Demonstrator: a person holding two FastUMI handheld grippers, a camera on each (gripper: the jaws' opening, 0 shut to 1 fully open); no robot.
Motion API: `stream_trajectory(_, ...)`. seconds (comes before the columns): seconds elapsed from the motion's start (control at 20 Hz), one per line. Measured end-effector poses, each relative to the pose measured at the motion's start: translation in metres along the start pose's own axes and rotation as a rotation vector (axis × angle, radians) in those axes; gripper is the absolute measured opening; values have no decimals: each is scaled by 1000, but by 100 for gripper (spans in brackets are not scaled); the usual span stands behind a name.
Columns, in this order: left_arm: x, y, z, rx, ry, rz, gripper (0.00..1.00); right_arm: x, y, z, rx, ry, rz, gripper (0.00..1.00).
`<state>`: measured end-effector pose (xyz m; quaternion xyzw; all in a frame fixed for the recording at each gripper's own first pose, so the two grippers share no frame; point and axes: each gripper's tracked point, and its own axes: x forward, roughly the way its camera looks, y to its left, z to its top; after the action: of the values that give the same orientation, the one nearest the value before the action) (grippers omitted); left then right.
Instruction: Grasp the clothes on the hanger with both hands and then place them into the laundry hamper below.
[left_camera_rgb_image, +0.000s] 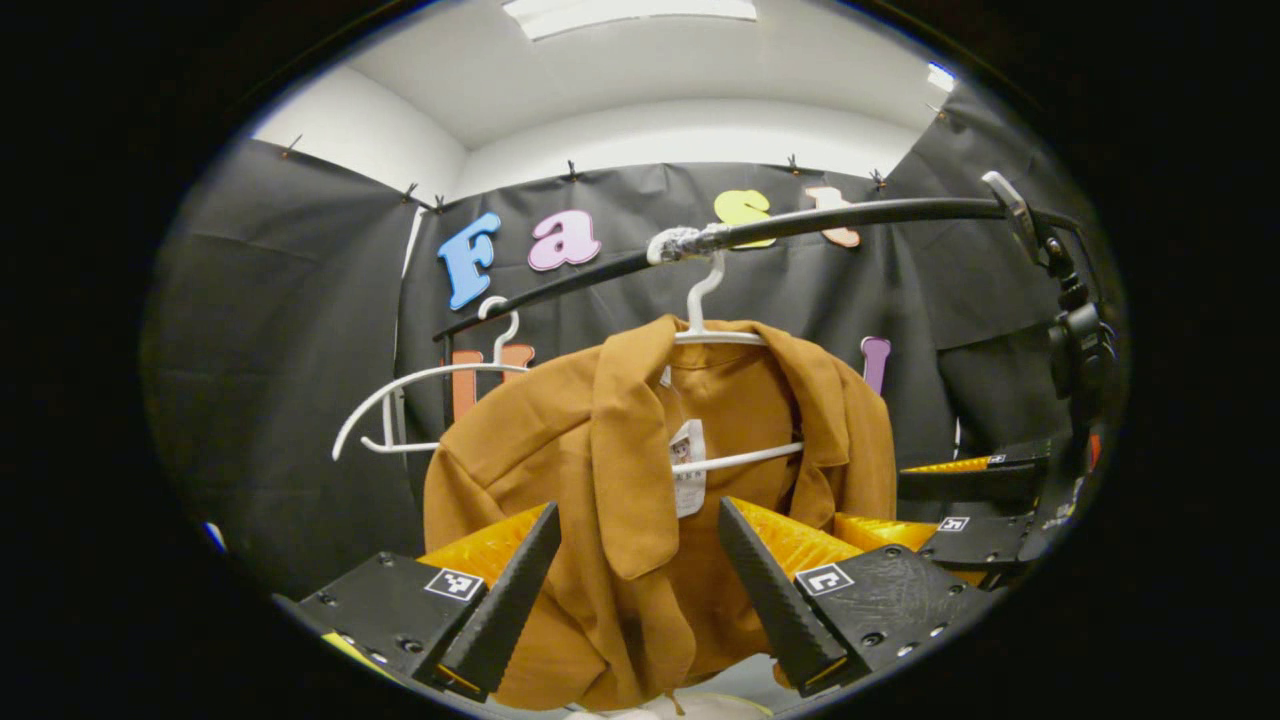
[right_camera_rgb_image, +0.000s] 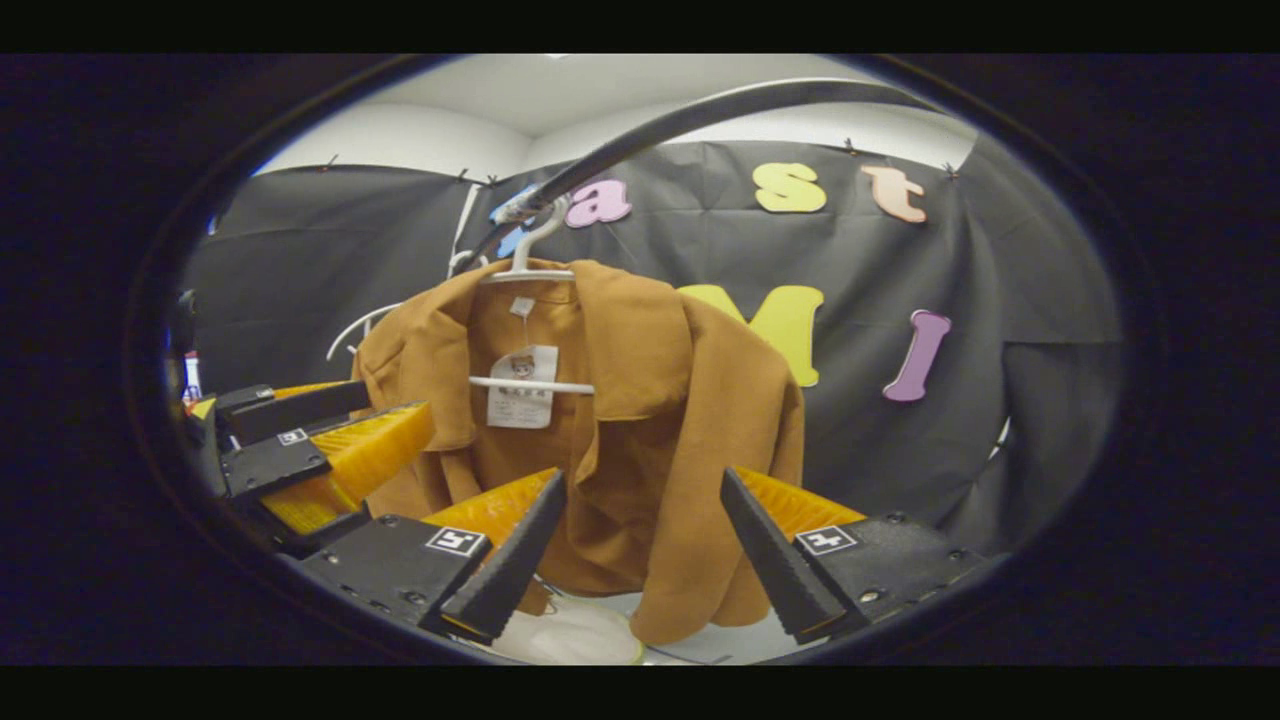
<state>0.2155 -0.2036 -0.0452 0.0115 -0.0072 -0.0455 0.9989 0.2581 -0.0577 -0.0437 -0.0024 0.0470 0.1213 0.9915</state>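
The left gripper (left_camera_rgb_image: 635, 590) has its fingers spread wide with nothing between them; just beyond the gap hangs the brown jacket (left_camera_rgb_image: 640, 470), its lapel falling between the two tips without touching either. The right gripper (right_camera_rgb_image: 640, 560) is likewise wide open and empty, the jacket's lower hem hanging ahead of its tips. Above the fingers, the jacket sits on a white hanger (left_camera_rgb_image: 715, 335) hooked over a black rail (left_camera_rgb_image: 850, 215), with an empty white hanger (left_camera_rgb_image: 420, 385) farther to the left on that rail. Below the tips, under the hem, a pale rim shows, probably the laundry hamper (right_camera_rgb_image: 575, 635).
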Motion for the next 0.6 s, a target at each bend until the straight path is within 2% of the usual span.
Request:
stream_trajectory(0.4, 40, 3, -12, 8, 12, 37, 98, 48, 2, 1, 9, 4, 38, 92)
stream_trajectory(0.6, 50, 11, -13, -5, 26, 77, 98, 57, 8, 4, 31, 2, 50, 91)
